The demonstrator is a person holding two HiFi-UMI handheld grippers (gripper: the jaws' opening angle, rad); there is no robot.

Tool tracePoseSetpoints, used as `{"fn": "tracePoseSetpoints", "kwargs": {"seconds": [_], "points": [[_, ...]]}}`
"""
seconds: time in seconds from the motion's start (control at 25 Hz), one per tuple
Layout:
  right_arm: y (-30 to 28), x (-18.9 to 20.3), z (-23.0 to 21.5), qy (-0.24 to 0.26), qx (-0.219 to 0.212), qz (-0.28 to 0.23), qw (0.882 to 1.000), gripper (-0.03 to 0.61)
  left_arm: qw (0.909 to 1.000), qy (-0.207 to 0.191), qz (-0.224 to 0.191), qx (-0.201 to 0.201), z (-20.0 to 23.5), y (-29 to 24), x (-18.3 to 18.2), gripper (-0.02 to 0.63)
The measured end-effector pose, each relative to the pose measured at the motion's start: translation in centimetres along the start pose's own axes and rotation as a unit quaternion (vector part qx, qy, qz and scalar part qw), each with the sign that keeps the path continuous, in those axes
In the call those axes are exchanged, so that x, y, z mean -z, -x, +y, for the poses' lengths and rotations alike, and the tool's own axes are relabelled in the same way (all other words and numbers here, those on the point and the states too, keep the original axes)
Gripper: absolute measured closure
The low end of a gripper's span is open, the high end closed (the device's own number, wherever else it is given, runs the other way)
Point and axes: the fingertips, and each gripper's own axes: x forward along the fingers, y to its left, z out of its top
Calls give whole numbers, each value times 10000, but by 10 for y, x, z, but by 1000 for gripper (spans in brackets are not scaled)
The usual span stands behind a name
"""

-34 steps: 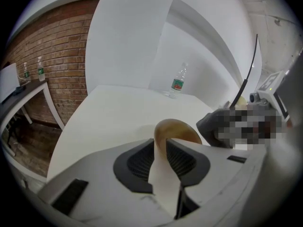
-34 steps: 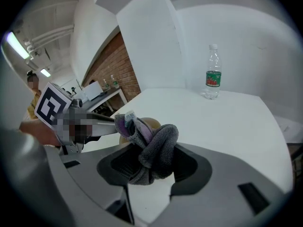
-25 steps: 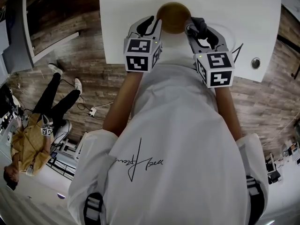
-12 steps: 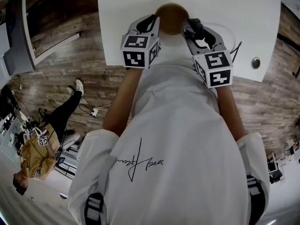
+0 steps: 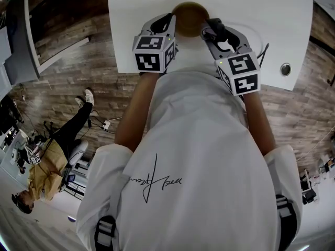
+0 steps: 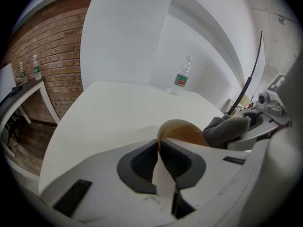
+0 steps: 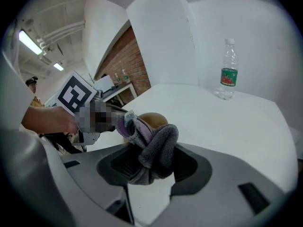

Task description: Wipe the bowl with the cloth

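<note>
A brown wooden bowl (image 5: 190, 19) sits on the white table (image 5: 261, 14) between my two grippers. In the left gripper view the bowl's (image 6: 182, 131) thin rim runs between the jaws of my left gripper (image 6: 159, 150), which are closing on it and pinch it. My left gripper (image 5: 170, 21) stands at the bowl's left side. My right gripper (image 5: 213, 26) is shut on a bunched grey and purple cloth (image 7: 158, 148), which it holds at the bowl's (image 7: 154, 118) right side. From the left gripper view the cloth (image 6: 226, 129) touches the bowl's far edge.
A plastic water bottle (image 6: 182, 77) with a green label stands far back on the table, near the white wall. A small round metal fitting (image 5: 285, 69) sits at the table's right edge. A person (image 5: 47, 161) is on the wooden floor at the left.
The left gripper's jaws have come together on the bowl's rim. Both grippers and the bowl have shifted slightly away from me. The person at the left has moved.
</note>
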Motion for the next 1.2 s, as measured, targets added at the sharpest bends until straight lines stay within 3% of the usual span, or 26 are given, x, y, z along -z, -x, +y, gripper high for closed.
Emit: {"fn": "tracePoseSetpoints", "kwargs": {"seconds": [1.2], "points": [[-11,-23,-22,371,128,2,9992,400,9997,-11,100,241,1,-2,-2,595]]}}
